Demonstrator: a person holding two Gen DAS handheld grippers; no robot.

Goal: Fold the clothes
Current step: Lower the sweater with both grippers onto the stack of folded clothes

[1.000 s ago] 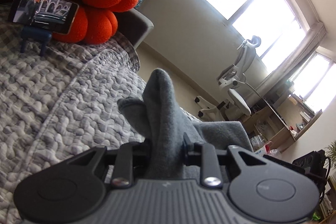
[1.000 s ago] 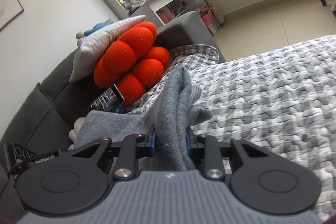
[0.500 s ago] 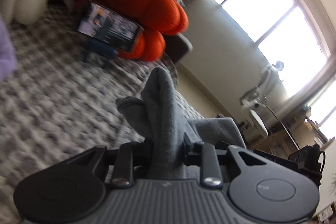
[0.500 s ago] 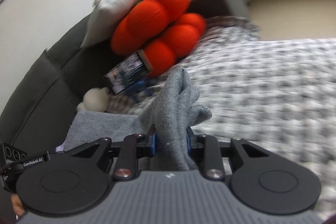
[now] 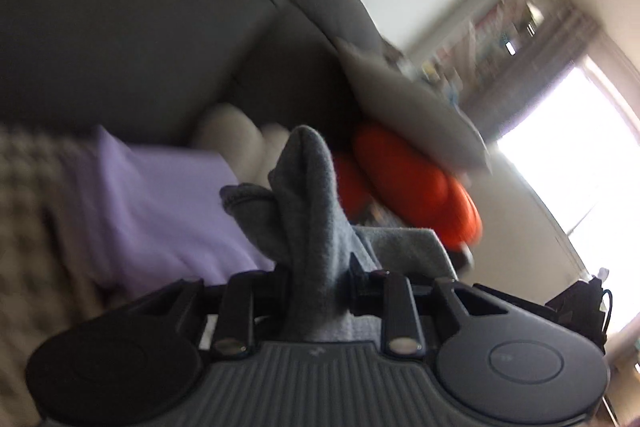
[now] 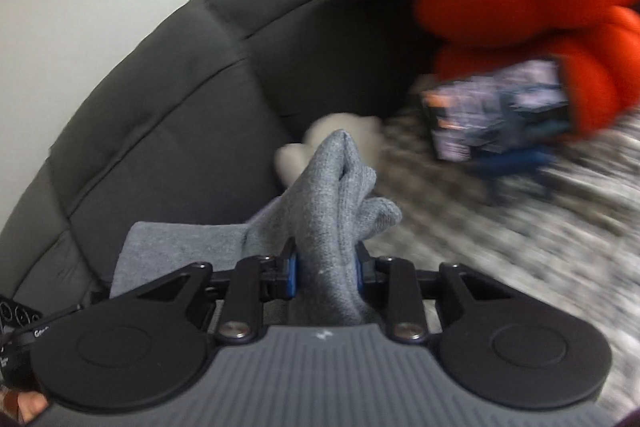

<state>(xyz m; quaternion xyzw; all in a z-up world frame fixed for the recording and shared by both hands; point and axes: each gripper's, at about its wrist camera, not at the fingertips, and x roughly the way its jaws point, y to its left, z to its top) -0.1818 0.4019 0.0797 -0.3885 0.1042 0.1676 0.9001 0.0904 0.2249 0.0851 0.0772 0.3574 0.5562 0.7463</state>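
Between both pairs of tongs, one grey knit garment hangs pinched over the sofa.

Left wrist view: the left gripper (image 5: 318,275) is pinching a bunched fold of the grey garment (image 5: 308,211); it looks soft, light and limp, best held at edges or corners. A lilac cloth (image 5: 160,211) lies near left, orange cushions (image 5: 416,183) far right.
Right wrist view: the right gripper (image 6: 325,267) pinches another bunch of the grey garment (image 6: 332,203). The sofa back (image 6: 160,99) bounds the far left; the patterned blanket (image 6: 500,247) on the right looks like open room.
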